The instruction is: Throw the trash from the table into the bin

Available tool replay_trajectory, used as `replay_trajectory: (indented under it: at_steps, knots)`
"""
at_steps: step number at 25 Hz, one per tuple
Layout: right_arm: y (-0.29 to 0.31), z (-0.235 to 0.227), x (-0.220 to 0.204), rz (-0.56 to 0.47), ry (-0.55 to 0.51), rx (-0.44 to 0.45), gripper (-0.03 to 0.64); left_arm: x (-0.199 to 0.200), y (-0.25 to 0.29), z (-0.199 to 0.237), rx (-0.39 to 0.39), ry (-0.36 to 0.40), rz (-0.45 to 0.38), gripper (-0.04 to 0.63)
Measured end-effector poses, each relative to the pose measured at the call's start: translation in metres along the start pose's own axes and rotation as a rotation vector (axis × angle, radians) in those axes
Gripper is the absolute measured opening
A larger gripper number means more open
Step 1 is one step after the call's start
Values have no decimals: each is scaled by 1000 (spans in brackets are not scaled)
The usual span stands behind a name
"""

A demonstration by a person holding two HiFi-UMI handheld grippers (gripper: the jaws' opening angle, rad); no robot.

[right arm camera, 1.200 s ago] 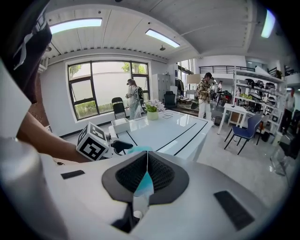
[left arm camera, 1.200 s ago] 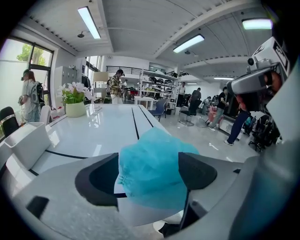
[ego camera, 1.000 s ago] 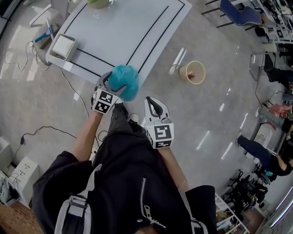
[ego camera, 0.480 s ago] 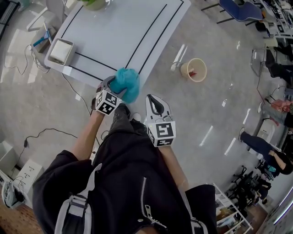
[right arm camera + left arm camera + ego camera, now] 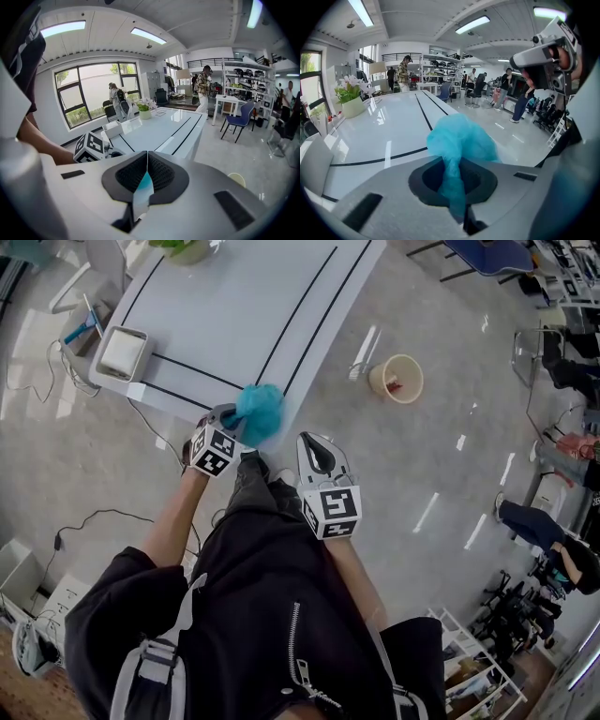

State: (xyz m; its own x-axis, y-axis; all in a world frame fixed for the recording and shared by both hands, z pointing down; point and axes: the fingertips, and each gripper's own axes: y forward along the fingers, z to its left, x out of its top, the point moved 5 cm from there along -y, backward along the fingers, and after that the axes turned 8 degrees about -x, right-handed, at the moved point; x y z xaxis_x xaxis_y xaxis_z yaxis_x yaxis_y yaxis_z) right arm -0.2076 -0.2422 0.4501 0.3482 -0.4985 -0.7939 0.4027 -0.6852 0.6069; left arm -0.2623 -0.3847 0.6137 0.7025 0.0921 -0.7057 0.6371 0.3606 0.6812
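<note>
A crumpled teal bag (image 5: 259, 412) sits at the near edge of the white table (image 5: 246, 306). My left gripper (image 5: 225, 424) has just been closing, and its jaws now pinch the bag's neck; in the left gripper view the bag (image 5: 461, 139) bulges out beyond the left gripper (image 5: 454, 165). My right gripper (image 5: 317, 452) hangs shut over the floor just right of the left one, off the table. In the right gripper view the right gripper (image 5: 147, 160) has its pads together. The cream bin (image 5: 397, 380) stands on the floor to the right of the table; the bin (image 5: 237, 178) also shows there.
A white box (image 5: 123, 352) and a potted plant (image 5: 184, 247) stand on the table's left side. Cables and small boxes lie on the floor at left. Chairs, shelves and people (image 5: 539, 538) are at the right. Bare floor lies between me and the bin.
The left gripper's jaws have closed on the teal bag, which now looks squeezed and smaller. The right gripper has hardly moved.
</note>
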Motion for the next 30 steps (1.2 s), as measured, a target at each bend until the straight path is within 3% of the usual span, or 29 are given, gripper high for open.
replay_trajectory:
  at_steps: [15,22,30]
  knots:
    - [-28,-15,-17,-46,56,-20,11,23,-2,-25,9,2,-65,17]
    - [-49,-42,-24,-72,80,-15,11,46,-2,-42,74,-19,-116,15]
    - [-74,-81,-35,-99,120,-20,11,83,14,-73,82,11,-150,15]
